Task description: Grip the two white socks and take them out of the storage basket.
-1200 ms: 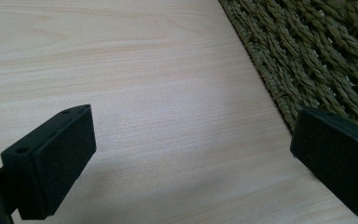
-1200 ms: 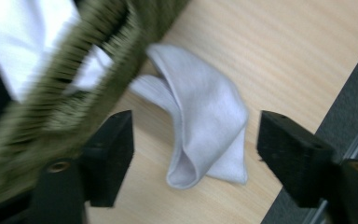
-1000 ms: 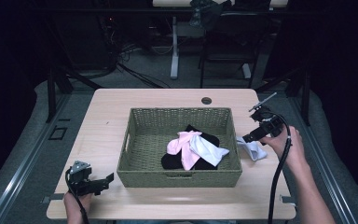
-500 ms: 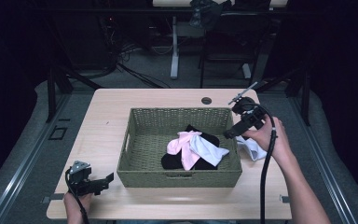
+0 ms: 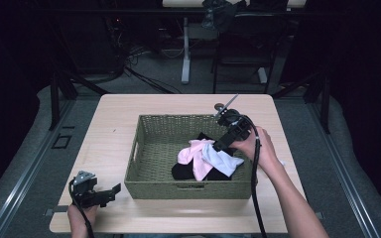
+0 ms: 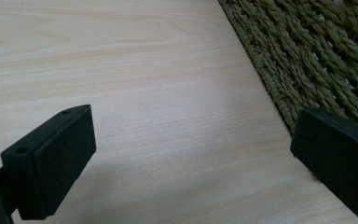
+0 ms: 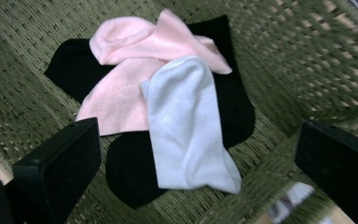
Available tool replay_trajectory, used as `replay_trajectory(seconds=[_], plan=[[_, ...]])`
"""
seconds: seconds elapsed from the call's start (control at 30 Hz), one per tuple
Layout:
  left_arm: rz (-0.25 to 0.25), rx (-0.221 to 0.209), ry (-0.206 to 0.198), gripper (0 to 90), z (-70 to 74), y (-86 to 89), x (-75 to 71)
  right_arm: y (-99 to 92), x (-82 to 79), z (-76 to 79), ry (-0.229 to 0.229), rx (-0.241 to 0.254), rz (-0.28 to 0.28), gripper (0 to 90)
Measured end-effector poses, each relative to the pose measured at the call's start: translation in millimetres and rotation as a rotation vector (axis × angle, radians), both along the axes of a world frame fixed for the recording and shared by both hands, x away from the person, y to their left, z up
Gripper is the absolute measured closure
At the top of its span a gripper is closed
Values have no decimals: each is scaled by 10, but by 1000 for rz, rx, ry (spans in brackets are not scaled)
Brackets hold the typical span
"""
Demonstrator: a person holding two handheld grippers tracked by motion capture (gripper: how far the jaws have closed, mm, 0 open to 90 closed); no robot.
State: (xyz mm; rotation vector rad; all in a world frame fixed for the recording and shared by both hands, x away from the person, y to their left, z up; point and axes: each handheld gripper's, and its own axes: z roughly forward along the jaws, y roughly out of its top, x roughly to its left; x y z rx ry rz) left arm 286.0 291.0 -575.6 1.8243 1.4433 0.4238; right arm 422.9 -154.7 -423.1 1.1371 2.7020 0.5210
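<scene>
White sock (image 7: 186, 126) lengthwise, toe toward right gripper's (image 7: 196, 186) fingers.

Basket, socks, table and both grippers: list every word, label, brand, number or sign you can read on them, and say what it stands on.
None: no readable text in any view.
Woven basket: plain weave, no tag or label.
White sock, pink socks, black socks: no print or logo.
Table: bare wood grain.
Left gripper and right gripper: black pads on the jaws, unmarked.
</scene>
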Motion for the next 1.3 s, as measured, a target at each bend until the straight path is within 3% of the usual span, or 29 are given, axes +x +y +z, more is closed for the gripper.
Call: replay_trajectory(seconds=[0.07,0.2,0.4,0.43,0.57,0.6,0.8,0.93,1.0,1.07,1.1,1.13,1.2,1.3], plan=[[0,0,1,3,1,-1,0,44,24,-77,12,-5,1,19],[-1,1,0,2,-2,-2,3,145,63,-261,47,-24,16,159],[-1,4,-2,2,3,-3,0,246,95,-427,78,-53,39,253],[0,3,-1,2,4,0,0,264,98,-461,81,-36,38,270],[5,0,-5,2,-1,4,1,328,135,-568,107,-47,41,301],[3,-1,-5,2,-1,3,2,364,151,-614,124,-70,47,342],[0,0,-3,2,-2,-13,5,469,168,-746,138,-105,57,362],[2,1,-6,2,2,6,1,531,228,-897,137,-179,35,336],[2,0,-6,2,3,6,0,527,254,-922,146,-196,32,390],[-1,1,-3,2,5,5,1,523,262,-947,152,-193,30,515],[-2,3,-1,2,4,4,2,523,262,-947,152,-193,30,515],[-5,2,0,2,4,1,3,518,261,-952,158,-185,33,616],[-5,3,0,2,5,2,2,511,258,-939,159,-182,33,719],[-3,1,-2,2,6,4,-1,481,246,-900,155,-166,21,802]])
